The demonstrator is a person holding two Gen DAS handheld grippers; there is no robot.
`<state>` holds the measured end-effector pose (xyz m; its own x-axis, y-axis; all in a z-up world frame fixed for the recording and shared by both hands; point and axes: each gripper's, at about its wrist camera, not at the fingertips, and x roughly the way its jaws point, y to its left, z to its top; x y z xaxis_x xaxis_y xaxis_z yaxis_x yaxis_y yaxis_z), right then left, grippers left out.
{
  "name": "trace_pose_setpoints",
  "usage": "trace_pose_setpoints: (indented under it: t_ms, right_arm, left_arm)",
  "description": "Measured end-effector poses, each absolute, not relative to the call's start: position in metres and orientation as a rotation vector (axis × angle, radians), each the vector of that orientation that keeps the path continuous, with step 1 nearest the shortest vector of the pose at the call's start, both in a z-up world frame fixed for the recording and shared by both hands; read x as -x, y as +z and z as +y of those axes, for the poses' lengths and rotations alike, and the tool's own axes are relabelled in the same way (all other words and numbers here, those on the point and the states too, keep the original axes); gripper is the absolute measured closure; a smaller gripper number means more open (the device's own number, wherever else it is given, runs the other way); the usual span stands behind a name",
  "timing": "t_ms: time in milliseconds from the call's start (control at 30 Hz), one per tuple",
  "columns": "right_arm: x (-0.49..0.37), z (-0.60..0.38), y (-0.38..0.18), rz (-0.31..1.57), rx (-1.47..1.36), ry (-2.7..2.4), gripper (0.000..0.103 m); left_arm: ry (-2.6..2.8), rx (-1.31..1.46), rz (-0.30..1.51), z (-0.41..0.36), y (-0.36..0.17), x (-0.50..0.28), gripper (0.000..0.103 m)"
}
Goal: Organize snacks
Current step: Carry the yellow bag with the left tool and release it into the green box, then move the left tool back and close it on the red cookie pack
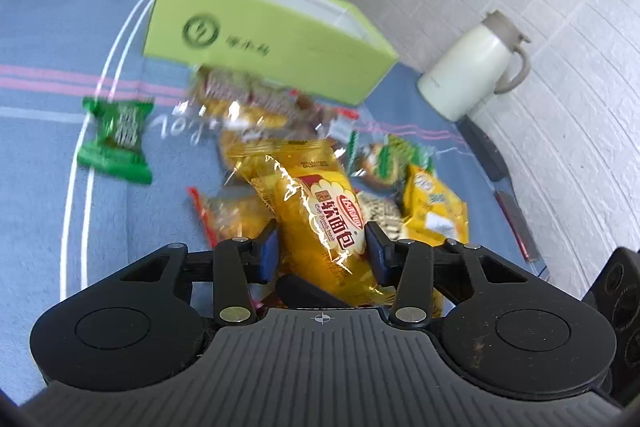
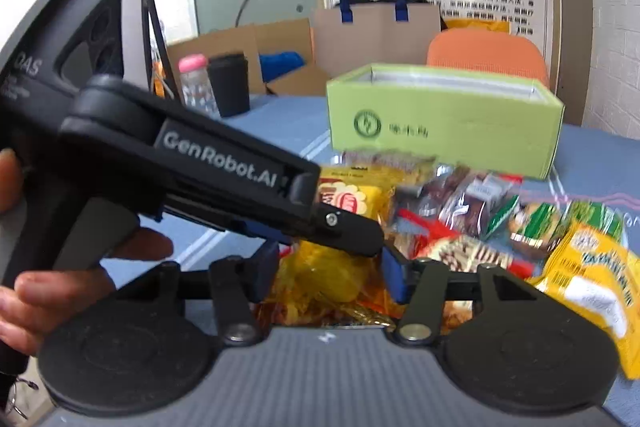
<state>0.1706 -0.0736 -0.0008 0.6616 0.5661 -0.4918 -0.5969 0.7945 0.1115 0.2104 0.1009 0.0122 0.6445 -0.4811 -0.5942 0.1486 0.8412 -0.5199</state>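
Both tools point(image 1: 322, 247) point(image 2: 328, 271) gripping one yellow bread packet point(image 1: 320, 211)

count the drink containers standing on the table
3: a white thermal jug by the brick wall right of the green box; a pink-capped clear bottle and a black cup together behind the left gripper. Others may be hidden.

Both wrist cameras sit close above the snack pile point(image 1: 320, 179), looking forward and down over the desk point(image 1: 48, 195). Both share the green box point(image 2: 444, 119), at upper centre in each frame.
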Motion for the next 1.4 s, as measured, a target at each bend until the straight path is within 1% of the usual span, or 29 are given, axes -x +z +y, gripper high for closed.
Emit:
trace_pose_setpoints:
  t_ms: [133, 200, 300, 433, 567, 733, 767, 800, 833, 900, 967, 1067, 1133, 1167, 1267, 1400]
  right_arm:
    - [-0.187, -0.079, 0.027, 0.465, 0.085, 0.652, 0.043]
    - [-0.208, -0.08, 0.04, 0.44, 0.109, 0.651, 0.039]
    - [-0.254, -0.08, 0.059, 0.408, 0.155, 0.631, 0.038]
    - [-0.331, -0.08, 0.074, 0.431, 0.158, 0.632, 0.038]
    - [-0.397, -0.081, 0.07, 0.484, 0.174, 0.624, 0.038]
    - [-0.447, -0.089, 0.044, 0.567, 0.193, 0.592, 0.037]
    - [-0.449, -0.092, 0.039, 0.572, 0.194, 0.582, 0.036]
    - [-0.451, -0.096, 0.037, 0.572, 0.191, 0.573, 0.035]
    - [-0.451, -0.1, 0.036, 0.571, 0.181, 0.567, 0.035]
    - [-0.444, -0.111, 0.039, 0.552, 0.157, 0.561, 0.031]
    - [-0.427, -0.121, 0.044, 0.524, 0.145, 0.561, 0.027]
    - [-0.393, -0.134, 0.052, 0.497, 0.122, 0.566, 0.023]
    - [-0.357, -0.141, 0.054, 0.484, 0.102, 0.584, 0.014]
    - [-0.338, -0.143, 0.053, 0.474, 0.098, 0.587, 0.01]
    - [-0.281, -0.145, 0.049, 0.488, 0.088, 0.629, 0.01]
    - [-0.208, -0.135, 0.035, 0.539, 0.049, 0.697, 0.01]
  left_arm:
    - [-0.409, 0.442, 0.741, 0.096, 0.043, -0.224, 0.079]
    - [-0.416, 0.426, 0.723, 0.092, 0.059, -0.243, 0.079]
    - [-0.419, 0.39, 0.677, 0.085, 0.084, -0.284, 0.079]
    - [-0.371, 0.337, 0.649, 0.076, 0.107, -0.351, 0.079]
    - [-0.344, 0.334, 0.692, 0.07, 0.106, -0.422, 0.079]
    - [-0.347, 0.309, 0.773, 0.053, 0.075, -0.483, 0.078]
    - [-0.347, 0.304, 0.774, 0.051, 0.07, -0.49, 0.077]
    - [-0.343, 0.298, 0.769, 0.05, 0.066, -0.493, 0.07]
    - [-0.334, 0.293, 0.76, 0.052, 0.065, -0.495, 0.064]
    - [-0.312, 0.299, 0.732, 0.06, 0.069, -0.489, 0.058]
    - [-0.307, 0.305, 0.711, 0.07, 0.076, -0.476, 0.058]
    - [-0.306, 0.293, 0.671, 0.08, 0.088, -0.44, 0.048]
    - [-0.311, 0.284, 0.647, 0.083, 0.093, -0.406, 0.041]
    - [-0.321, 0.283, 0.634, 0.085, 0.094, -0.388, 0.041]
    - [-0.341, 0.282, 0.618, 0.088, 0.088, -0.335, 0.041]
    - [-0.328, 0.306, 0.64, 0.093, 0.067, -0.271, 0.04]
